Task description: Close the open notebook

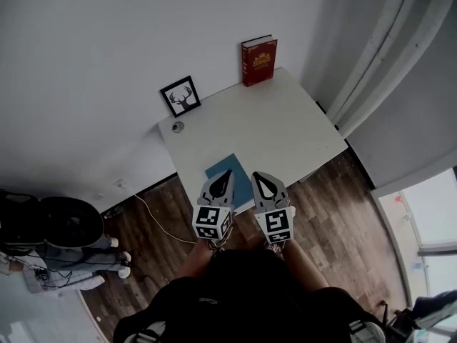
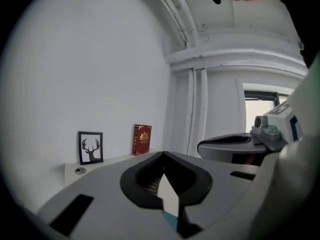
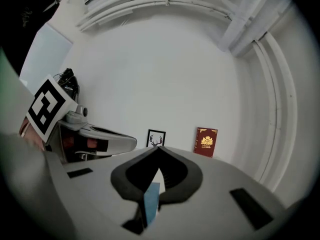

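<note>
A blue notebook (image 1: 241,181) lies shut, cover up, at the near edge of the white table (image 1: 278,131). Both grippers hover side by side above that edge and hide parts of it. My left gripper (image 1: 230,171) is shut with nothing between its tips; its own view shows the closed tips (image 2: 162,154) and a sliver of the blue cover (image 2: 170,223) below. My right gripper (image 1: 255,174) is also shut and empty, with its tips (image 3: 159,148) met and a strip of the blue notebook (image 3: 151,199) showing under them. Both point nearly level toward the back wall.
A red book (image 1: 258,61) stands upright against the wall at the table's back. A framed deer picture (image 1: 181,96) leans at the back left, with a small round object (image 1: 177,126) before it. A person's legs (image 1: 86,263) and a cable (image 1: 153,220) are on the wooden floor at left.
</note>
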Motion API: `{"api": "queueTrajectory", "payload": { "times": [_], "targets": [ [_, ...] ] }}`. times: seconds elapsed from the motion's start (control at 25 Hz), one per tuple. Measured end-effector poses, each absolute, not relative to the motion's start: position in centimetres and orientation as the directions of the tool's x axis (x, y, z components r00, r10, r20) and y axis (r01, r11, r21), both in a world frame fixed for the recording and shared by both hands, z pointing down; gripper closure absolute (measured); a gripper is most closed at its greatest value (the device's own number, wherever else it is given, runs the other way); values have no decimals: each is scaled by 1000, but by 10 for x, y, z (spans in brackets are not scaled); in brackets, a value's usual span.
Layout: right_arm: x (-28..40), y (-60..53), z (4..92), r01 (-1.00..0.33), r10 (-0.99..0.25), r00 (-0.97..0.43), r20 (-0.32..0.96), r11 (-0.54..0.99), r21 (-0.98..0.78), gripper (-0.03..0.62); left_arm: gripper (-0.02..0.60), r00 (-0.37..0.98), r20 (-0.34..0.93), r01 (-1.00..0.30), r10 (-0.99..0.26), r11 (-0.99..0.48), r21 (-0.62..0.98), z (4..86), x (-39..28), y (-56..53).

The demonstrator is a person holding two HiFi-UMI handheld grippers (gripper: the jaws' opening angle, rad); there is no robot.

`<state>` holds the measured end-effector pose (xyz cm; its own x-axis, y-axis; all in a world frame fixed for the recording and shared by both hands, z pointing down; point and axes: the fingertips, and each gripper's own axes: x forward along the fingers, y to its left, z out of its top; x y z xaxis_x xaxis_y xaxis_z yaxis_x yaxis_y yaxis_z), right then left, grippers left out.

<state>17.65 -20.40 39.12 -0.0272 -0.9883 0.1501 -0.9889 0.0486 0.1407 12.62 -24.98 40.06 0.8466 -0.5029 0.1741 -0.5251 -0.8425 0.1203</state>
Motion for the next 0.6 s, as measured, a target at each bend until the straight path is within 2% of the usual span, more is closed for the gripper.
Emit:
{"api": "queueTrajectory", "payload": {
  "times": [0.6],
  "targets": [
    [187,-209,402,-991,-985,-20,170,42,129,572,578,850,201,-514,-487,-851,113,412,138,-255]
  ]
}}
